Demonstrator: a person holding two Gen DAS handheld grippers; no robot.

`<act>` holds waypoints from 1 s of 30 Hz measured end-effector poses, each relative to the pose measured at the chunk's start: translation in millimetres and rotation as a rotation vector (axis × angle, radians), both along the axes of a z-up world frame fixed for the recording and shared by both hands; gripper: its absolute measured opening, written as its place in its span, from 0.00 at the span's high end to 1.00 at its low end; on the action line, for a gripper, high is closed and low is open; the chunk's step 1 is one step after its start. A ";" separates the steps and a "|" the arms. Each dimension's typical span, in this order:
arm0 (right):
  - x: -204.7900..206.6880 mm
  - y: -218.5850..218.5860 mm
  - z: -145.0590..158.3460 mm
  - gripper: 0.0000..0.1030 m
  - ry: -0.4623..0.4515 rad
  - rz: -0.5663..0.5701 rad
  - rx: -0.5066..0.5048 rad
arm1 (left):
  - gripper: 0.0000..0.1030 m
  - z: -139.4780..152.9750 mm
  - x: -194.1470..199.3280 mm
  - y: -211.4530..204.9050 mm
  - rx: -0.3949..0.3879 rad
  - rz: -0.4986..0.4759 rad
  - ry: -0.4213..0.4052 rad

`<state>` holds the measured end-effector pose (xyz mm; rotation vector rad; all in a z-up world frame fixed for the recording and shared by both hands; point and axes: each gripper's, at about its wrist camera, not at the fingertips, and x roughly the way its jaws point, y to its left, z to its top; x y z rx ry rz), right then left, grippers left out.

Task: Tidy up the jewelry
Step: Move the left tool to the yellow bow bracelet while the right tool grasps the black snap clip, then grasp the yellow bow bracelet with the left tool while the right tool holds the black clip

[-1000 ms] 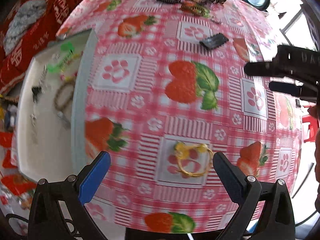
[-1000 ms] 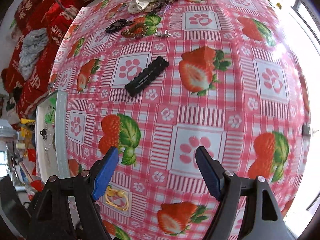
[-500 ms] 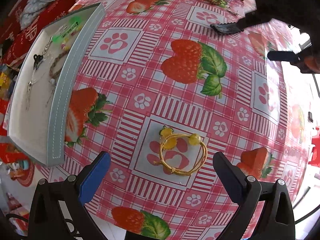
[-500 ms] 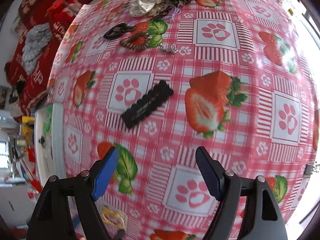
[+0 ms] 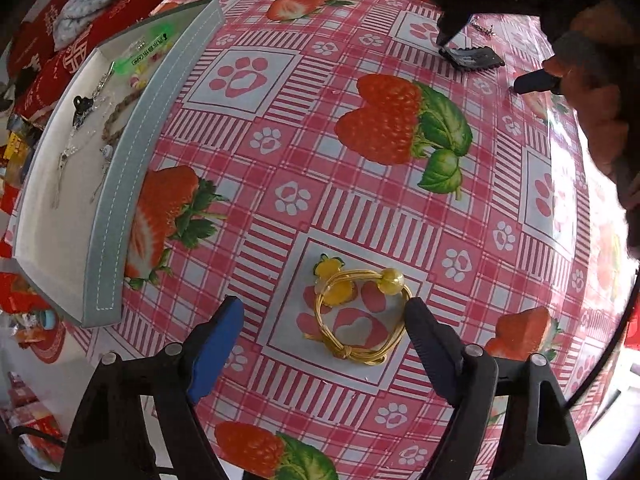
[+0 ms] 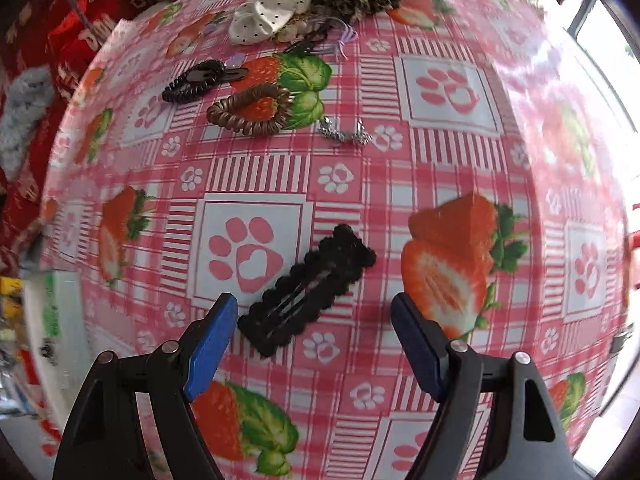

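Observation:
A gold wire bracelet [image 5: 360,314] with yellow beads lies flat on the strawberry tablecloth. My left gripper [image 5: 324,320] points down over it with the jaws closing. The bracelet sits between the fingers, and the right fingertip [image 5: 420,320] is at its edge while the left pad stands apart. A black scalloped hair clip [image 6: 308,292] lies between the tips of my right gripper [image 6: 314,320], which is open and not touching it. The left wrist view shows that gripper [image 5: 490,60] over the clip [image 5: 474,58] at the top right.
A grey-rimmed white tray [image 5: 120,184] at the left holds several chains and a braided bracelet. Farther back lie a black coil tie [image 6: 192,80], a brown coil tie [image 6: 252,112], silver earrings [image 6: 346,134] and two scrunchies [image 6: 272,16]. A hand [image 5: 592,100] holds the right gripper.
My left gripper has sunk toward the gold bracelet and its jaws have narrowed around it. My right gripper has moved across the table to the black clip, which now lies between its fingertips.

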<state>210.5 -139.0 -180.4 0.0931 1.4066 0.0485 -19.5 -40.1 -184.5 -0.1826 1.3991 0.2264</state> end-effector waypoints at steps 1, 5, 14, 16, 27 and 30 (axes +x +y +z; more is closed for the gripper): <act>0.5 3.5 -0.6 0.25 -0.005 0.018 -0.034 | 0.24 -1.5 3.7 -6.2 -0.009 -0.001 -0.002; -7.2 21.1 2.9 0.61 -0.057 0.132 -0.117 | 0.39 2.7 4.7 -19.9 -0.022 -0.036 -0.009; -20.7 -4.2 8.3 0.68 -0.048 0.180 0.020 | 0.89 9.6 10.0 -25.2 -0.111 -0.053 -0.017; -26.6 -17.2 9.8 0.68 -0.037 0.172 0.070 | 0.89 12.4 12.3 -19.5 -0.145 -0.043 -0.027; -72.9 -51.4 24.7 0.68 0.026 0.208 0.180 | 0.89 39.4 21.7 8.3 -0.193 -0.052 -0.058; -83.0 -54.3 30.7 0.68 0.037 0.216 0.191 | 0.88 44.6 23.7 10.2 -0.157 -0.077 -0.059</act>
